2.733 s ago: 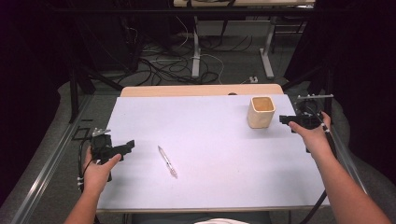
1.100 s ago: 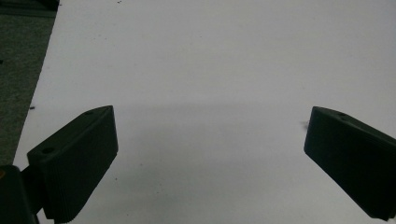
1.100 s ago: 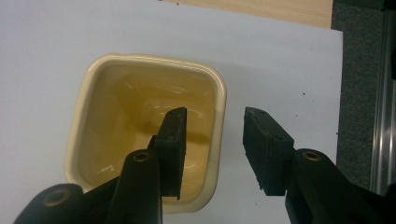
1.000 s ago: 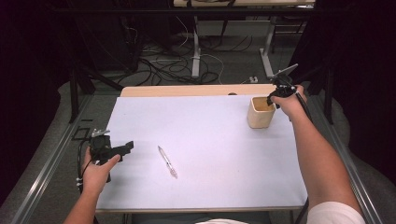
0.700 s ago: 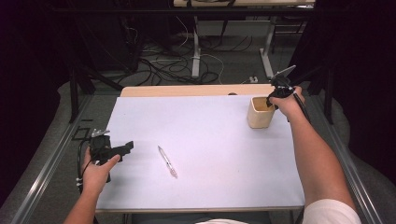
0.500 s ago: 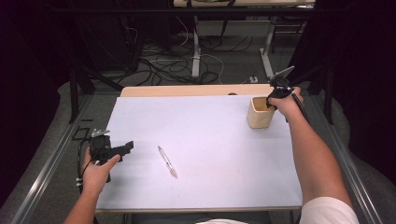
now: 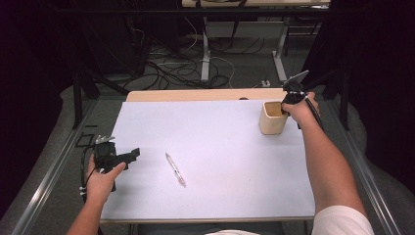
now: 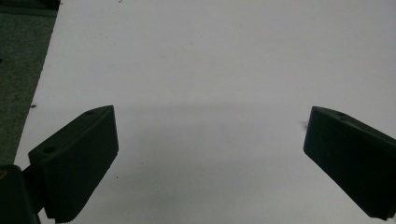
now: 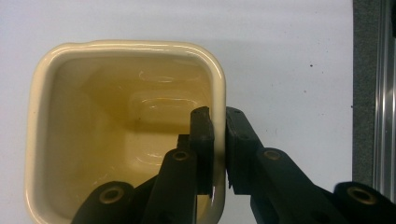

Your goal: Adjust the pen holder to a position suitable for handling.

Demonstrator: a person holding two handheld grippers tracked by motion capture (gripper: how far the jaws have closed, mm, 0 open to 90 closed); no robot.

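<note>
Right gripper (image 9: 219,149) clamped on cream cup (image 9: 126,130) wall, jaws having just closed. Lift straight, keep level. Left gripper (image 8: 210,154) gaping, idle.

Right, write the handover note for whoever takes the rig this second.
Right gripper: jaws have just been closing and now pinch one wall of the cream cup, one jaw inside, one outside. The cup stands upright at the far right of the white table and looks empty.
Left gripper: jaws wide open, nothing between them, held over the near left of the table.
Pen: lies flat on the table, near the front and left of centre, untouched.
Done: grip on the cup wall.
Left, probably: move the cup or bring the pen to it; the pen is not yet picked up.
</note>
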